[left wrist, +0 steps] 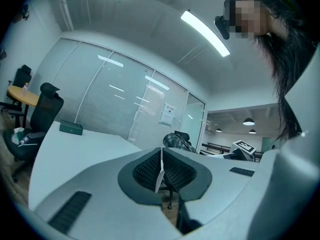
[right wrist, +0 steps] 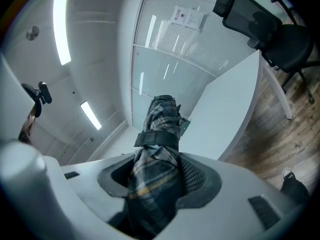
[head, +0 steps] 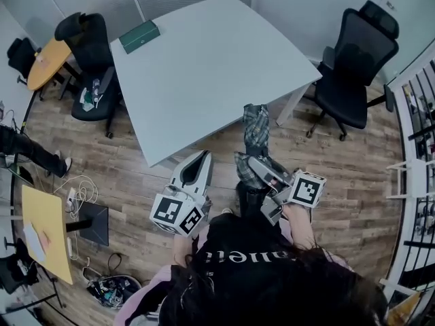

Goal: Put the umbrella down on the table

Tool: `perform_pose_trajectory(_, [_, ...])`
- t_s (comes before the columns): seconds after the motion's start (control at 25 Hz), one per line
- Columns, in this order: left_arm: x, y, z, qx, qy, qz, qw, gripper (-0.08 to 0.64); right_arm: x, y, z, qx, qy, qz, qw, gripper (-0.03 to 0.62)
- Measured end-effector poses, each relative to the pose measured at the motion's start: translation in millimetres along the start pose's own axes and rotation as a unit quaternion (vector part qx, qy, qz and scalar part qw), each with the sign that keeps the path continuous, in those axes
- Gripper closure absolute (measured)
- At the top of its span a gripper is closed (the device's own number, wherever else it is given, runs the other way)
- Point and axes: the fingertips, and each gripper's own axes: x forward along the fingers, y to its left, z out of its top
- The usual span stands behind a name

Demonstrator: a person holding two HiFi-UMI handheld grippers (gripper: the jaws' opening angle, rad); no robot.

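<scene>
Head view: right gripper (head: 260,164) fingers clamp umbrella (head: 256,123) pointing toward table (head: 204,60); left gripper (head: 202,157) fingers closed.

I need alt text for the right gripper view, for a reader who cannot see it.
A folded plaid umbrella, wrapped by a dark strap, is gripped in the right claw, with a white table behind it. A black office chair stands on the wooden floor beyond.
</scene>
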Motion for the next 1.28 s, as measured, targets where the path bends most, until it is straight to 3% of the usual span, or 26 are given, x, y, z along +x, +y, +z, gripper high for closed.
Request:
perform_pose_trajectory(0.72, [198.8, 59.4, 33.4, 0.016, 0.001, 0.076, 0.9970, 0.532, 80.0, -129.1, 172.4, 0.016, 0.061, 0.021, 0.998, 0.370])
perform_pose_trajectory(0.96, [238.3, 71.7, 35.7, 0.016, 0.008, 0.103, 0.9945, 0.532, 94.6, -165.2, 204.1, 0.028, 0.082, 0.014, 0.996, 0.370])
perform_pose_trajectory(1.28, [263.4, 77.7, 31.2, 0.016, 0.021, 0.120, 0.9925, 0.532, 98.4, -200.5, 216.1, 0.028, 0.104, -0.010, 0.994, 0.370])
